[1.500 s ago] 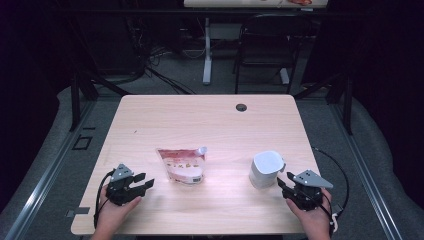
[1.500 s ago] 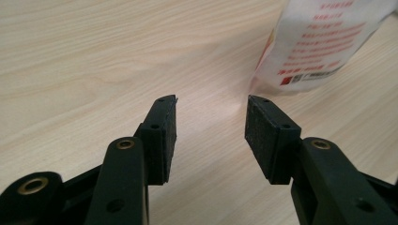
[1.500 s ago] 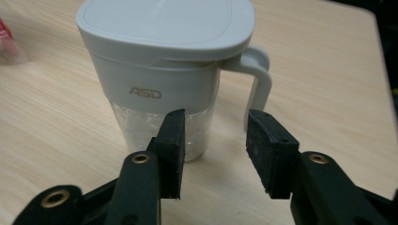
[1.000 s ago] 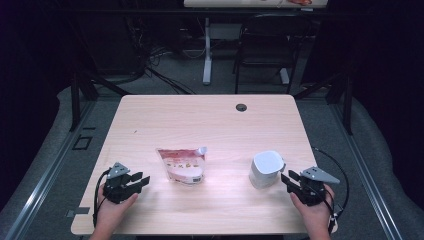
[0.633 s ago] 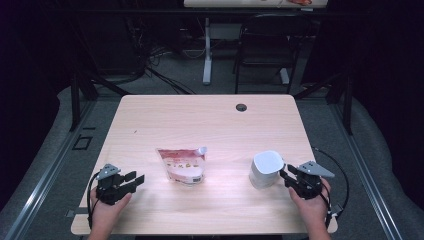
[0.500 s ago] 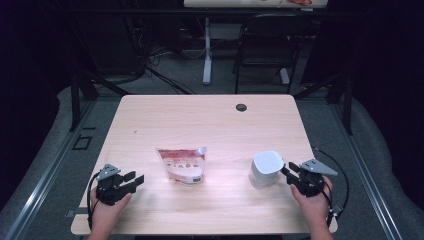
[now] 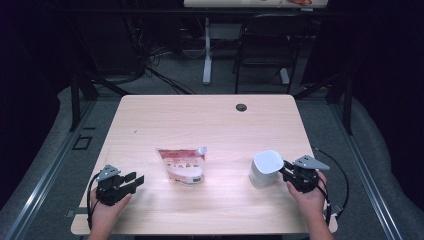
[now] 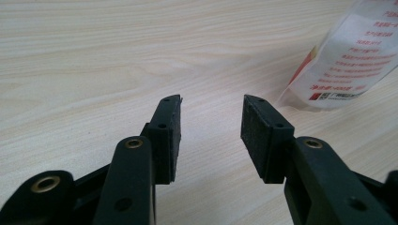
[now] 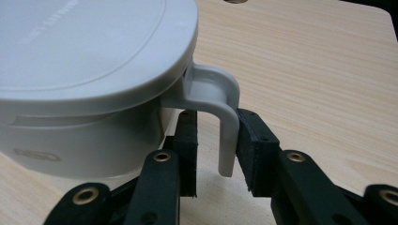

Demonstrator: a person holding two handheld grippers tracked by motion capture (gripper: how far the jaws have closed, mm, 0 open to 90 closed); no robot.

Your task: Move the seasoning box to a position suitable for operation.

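Note:
A white lidded container (image 7: 265, 167) with a side handle stands at the right of the wooden table (image 7: 200, 115). My right gripper (image 7: 285, 170) is at that handle. In the right gripper view the jaws (image 9: 217, 116) straddle the handle (image 9: 224, 93): the right pad touches it and a gap remains at the left pad. A red and white spouted pouch (image 7: 182, 164) lies flat near the table's middle. My left gripper (image 7: 139, 181) rests open at the front left, short of the pouch. In the left gripper view its jaws (image 8: 212, 101) hold nothing, and the pouch (image 8: 349, 61) lies up and to the right.
A round cable hole (image 7: 241, 107) sits near the table's far edge. Beyond the table stand a black chair (image 7: 262, 50) and a desk leg (image 7: 207, 55) among floor cables. Both forearms come in over the near edge.
My left gripper has drawn back left toward the front corner. My right gripper has moved forward to the container, and its jaws now stand around the handle.

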